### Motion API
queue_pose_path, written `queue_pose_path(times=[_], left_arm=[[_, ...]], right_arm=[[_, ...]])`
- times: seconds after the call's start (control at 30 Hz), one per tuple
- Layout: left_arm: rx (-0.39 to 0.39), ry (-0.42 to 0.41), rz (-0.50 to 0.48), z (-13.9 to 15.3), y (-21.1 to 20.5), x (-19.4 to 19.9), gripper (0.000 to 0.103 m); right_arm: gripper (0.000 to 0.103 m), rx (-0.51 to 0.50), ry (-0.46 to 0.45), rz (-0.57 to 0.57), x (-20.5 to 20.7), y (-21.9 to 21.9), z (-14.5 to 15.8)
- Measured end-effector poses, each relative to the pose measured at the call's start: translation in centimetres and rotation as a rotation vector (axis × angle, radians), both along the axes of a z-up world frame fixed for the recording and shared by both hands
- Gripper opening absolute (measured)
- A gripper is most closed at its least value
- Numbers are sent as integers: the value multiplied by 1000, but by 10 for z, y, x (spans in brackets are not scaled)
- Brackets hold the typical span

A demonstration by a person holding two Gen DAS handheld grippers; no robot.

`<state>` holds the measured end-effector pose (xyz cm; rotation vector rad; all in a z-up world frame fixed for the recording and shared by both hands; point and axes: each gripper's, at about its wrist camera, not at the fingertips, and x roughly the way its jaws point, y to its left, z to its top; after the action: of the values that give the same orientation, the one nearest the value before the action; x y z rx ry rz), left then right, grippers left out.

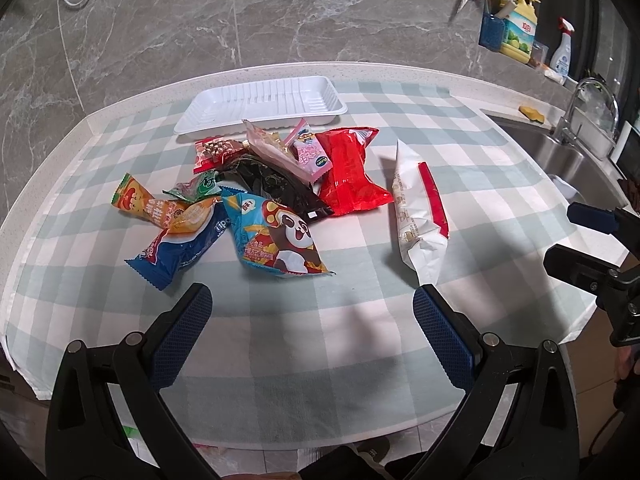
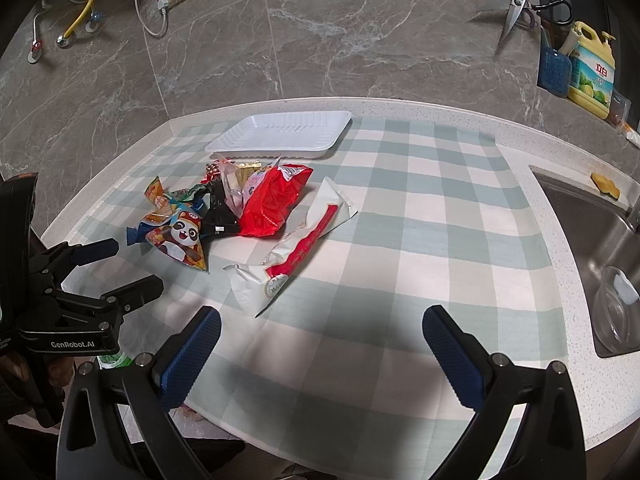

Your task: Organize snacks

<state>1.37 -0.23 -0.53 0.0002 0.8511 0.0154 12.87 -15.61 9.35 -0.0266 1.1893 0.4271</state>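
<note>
A pile of several snack packets lies on the checked cloth: a panda packet (image 1: 280, 240) (image 2: 180, 240), a red packet (image 1: 348, 176) (image 2: 272, 204), a blue packet (image 1: 180, 252), an orange packet (image 1: 160, 208), a black packet (image 1: 276, 184) and a pink one (image 1: 308, 156). A white and red packet (image 1: 420, 216) (image 2: 304, 240) lies apart to the right. An empty white tray (image 1: 260, 104) (image 2: 280, 134) stands behind the pile. My left gripper (image 1: 312, 312) (image 2: 124, 264) is open and empty near the front edge. My right gripper (image 2: 320, 332) (image 1: 568, 236) is open and empty, right of the left one.
A steel sink (image 2: 600, 248) with a faucet (image 1: 576, 112) and a clear bowl (image 2: 618, 308) is to the right. Dish soap (image 2: 592, 72), a spray bottle (image 1: 562, 52) and scissors (image 2: 516, 8) are at the back right. A marble wall stands behind the counter.
</note>
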Motion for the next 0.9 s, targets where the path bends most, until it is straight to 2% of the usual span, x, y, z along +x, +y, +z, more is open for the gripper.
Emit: queue_pose_path(times=[0.9], left_arm=[[-4,22,8,-5,-1,3,102]], right_arm=[[103,1,12,3,-4,9,-5]])
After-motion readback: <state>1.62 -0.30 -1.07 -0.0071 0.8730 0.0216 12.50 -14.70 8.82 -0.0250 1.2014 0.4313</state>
